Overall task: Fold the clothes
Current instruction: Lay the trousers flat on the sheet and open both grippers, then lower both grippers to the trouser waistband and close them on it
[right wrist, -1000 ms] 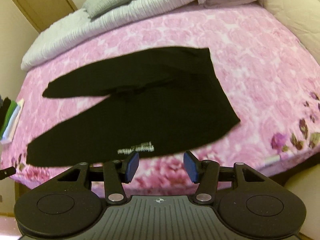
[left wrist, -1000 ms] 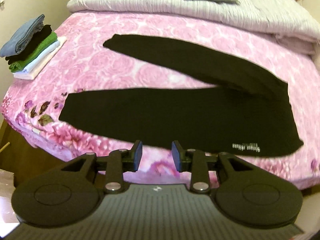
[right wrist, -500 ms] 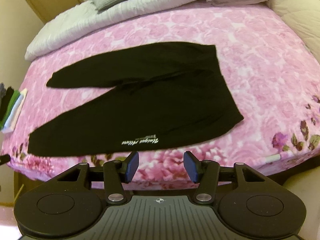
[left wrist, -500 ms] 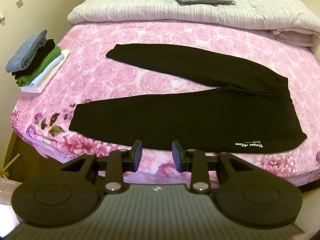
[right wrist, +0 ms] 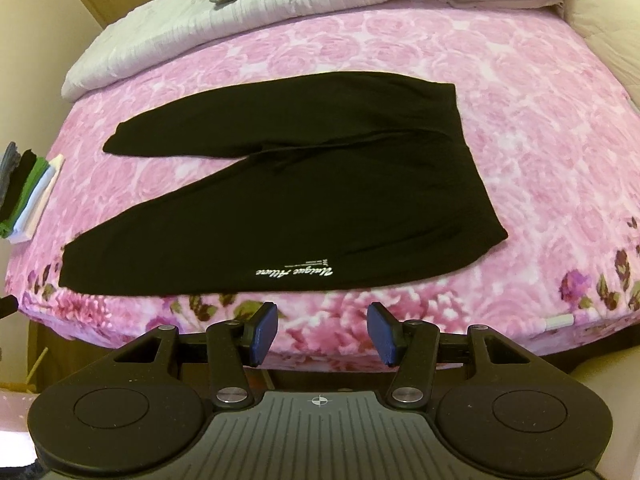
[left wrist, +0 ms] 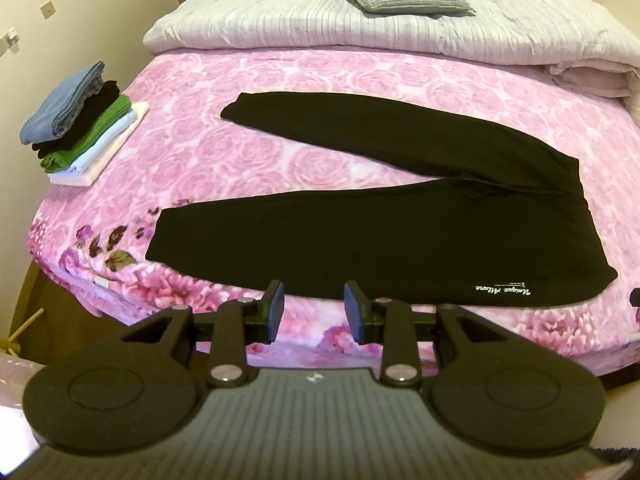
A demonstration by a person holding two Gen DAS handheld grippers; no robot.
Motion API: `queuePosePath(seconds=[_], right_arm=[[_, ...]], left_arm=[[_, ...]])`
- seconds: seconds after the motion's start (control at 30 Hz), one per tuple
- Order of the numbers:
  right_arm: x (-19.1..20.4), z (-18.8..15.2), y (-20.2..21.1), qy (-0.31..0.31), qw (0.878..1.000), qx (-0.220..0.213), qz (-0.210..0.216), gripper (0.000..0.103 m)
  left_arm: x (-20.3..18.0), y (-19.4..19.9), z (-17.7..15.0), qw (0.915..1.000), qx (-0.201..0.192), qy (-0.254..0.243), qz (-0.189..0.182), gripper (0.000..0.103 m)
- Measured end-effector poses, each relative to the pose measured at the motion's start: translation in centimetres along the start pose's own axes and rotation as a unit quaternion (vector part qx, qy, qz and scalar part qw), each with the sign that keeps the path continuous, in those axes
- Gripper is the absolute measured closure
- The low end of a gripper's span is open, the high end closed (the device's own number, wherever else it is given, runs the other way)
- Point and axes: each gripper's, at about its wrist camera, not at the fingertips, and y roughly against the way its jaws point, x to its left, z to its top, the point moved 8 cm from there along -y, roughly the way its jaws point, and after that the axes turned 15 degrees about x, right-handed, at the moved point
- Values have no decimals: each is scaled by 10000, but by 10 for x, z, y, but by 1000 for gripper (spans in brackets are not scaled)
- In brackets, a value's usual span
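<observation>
light: warm, even, indoor | focus: sharp | edges: strong fisheye bending, dark corners

The pink floral bed [left wrist: 320,80] carries spread black trousers [left wrist: 400,232], a folded-clothes stack [left wrist: 80,120], and a grey quilt [left wrist: 280,28].

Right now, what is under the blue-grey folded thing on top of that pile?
Under the blue-grey folded garment lie black, green, pale blue and white folded layers, on the pink floral bedspread. Only their edges show.

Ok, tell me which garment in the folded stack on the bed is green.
The green garment is third from the top of the folded stack, under the grey-blue one and the black one, above the pale blue and white pieces.
</observation>
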Motion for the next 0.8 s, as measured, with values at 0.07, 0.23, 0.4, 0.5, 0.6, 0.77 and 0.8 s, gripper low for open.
queuePosePath(seconds=[0.07, 0.23, 0.4, 0.5, 0.6, 0.77, 0.8], right_arm=[[2, 0, 0, 11, 10000, 6, 4, 50], [3, 0, -2, -17, 10000, 74, -42, 50], [7, 4, -7, -14, 9998, 170, -141, 50], [14, 10, -8, 19, 9997, 175, -187, 50], [21, 17, -11, 34, 9995, 177, -248, 50], [26, 33, -20, -116, 9989, 258, -384, 50], [26, 37, -22, -176, 9986, 267, -417, 50]], left_arm=[[1, 0, 0, 10000, 19, 9, -9, 74], [0, -4, -2, 9999, 113, -4, -77, 72], [-2, -16, -5, 9993, 323, -61, -161, 72], [-2, -23, 1, 9989, 405, -142, -171, 72], [-4, -35, 12, 9984, 469, -257, -168, 72], [-12, -56, 43, 9966, 538, -535, -332, 72], [-14, -60, 51, 9960, 544, -602, -363, 72]])
